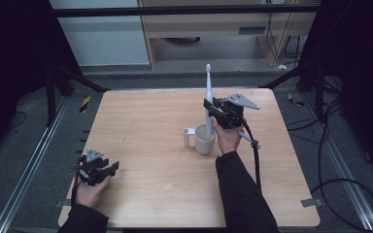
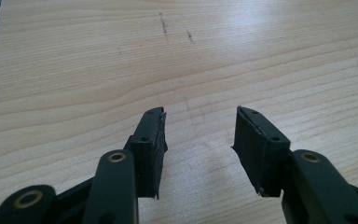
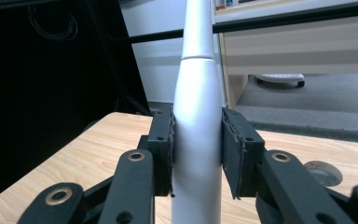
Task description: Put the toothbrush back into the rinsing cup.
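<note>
Pale wood worktop (image 1: pixel 141 126) carries a white mug (image 1: pixel 204 139) near its middle. Upright in the mug stands a white electric toothbrush (image 1: pixel 208 92), pinched at the handle by the right gripper (image 1: pixel 212 109). Near the front left corner, the left gripper (image 2: pixel 199 135) rests spread, holding nothing.

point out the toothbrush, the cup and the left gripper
toothbrush (image 3: pixel 197 154), right gripper view, handle between the jaws
cup (image 1: pixel 204 141), high view, outer wall
left gripper (image 2: pixel 199 128), left gripper view, midway between the fingertips
</note>
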A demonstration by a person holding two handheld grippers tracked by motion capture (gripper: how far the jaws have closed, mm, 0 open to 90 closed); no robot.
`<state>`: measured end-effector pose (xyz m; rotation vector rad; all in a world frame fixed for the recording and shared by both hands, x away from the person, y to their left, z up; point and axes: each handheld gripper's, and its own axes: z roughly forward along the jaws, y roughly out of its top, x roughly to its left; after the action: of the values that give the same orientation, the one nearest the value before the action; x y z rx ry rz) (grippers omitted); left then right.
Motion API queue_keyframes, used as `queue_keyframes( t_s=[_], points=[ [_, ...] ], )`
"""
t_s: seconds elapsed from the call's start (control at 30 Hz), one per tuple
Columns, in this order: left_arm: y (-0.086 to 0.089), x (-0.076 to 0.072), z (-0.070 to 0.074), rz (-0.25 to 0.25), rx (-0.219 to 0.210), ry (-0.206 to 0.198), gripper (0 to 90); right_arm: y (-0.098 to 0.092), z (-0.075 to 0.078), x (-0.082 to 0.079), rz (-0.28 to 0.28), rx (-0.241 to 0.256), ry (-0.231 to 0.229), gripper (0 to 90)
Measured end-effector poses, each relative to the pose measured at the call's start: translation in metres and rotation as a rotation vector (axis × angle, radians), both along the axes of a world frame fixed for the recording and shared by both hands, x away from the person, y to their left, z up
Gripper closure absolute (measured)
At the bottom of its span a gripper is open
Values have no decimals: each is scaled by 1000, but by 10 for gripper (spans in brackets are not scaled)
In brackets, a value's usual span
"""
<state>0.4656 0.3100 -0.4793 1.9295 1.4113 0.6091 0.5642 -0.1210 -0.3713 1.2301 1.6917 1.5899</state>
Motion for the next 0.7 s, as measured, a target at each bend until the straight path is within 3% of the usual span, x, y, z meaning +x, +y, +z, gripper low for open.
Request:
queue_keyframes(
  t_s=[0.7],
  points=[
    [1,0,0,1,0,-2,527,13,-32,5,7,-87,81,668]
  ],
)
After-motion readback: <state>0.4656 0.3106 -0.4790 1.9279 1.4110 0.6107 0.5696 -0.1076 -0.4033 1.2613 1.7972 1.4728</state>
